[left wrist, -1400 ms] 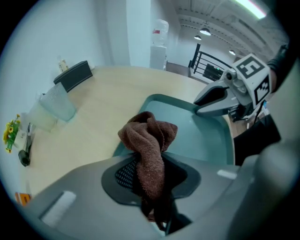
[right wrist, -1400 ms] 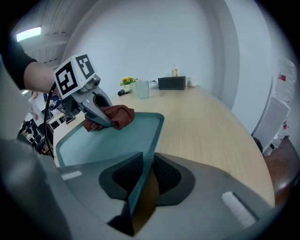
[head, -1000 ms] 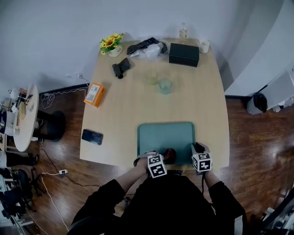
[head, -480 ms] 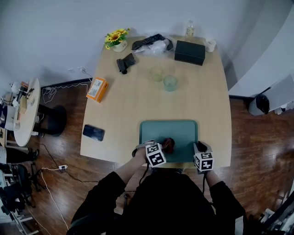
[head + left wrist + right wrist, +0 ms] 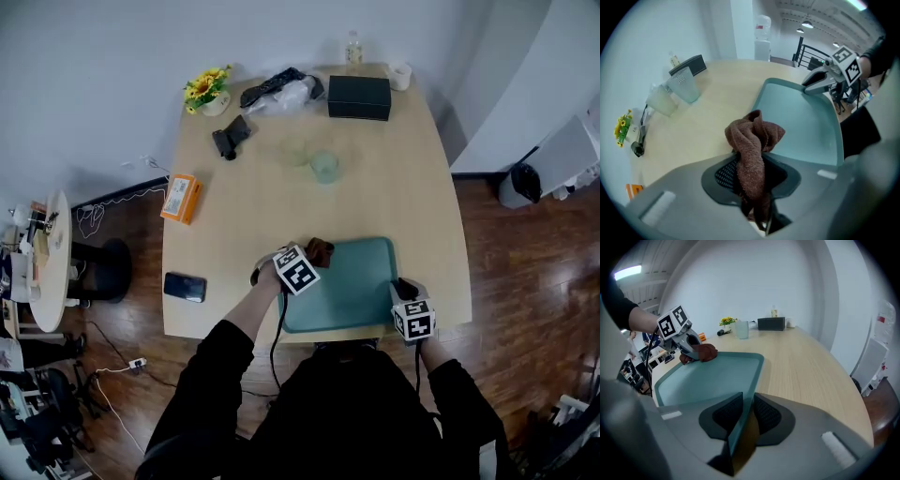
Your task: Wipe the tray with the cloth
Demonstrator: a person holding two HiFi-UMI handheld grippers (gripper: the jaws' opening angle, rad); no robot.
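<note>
The teal tray lies near the table's front edge. A bunched brown cloth sits at the tray's far left corner, and my left gripper is shut on it. In the left gripper view the cloth hangs out from between the jaws, over the tray's left rim. My right gripper is shut on the tray's right near rim. In the right gripper view the tray rim runs between the pads. That view also has the left gripper and the cloth at the tray's far corner.
Two clear glasses stand mid-table. At the far edge are a black box, a bottle, a cup, a sunflower pot and dark items. An orange box and a phone lie left.
My left gripper has carried the cloth from the tray's near edge to its far left corner. The right gripper stays on the tray's right near rim.
</note>
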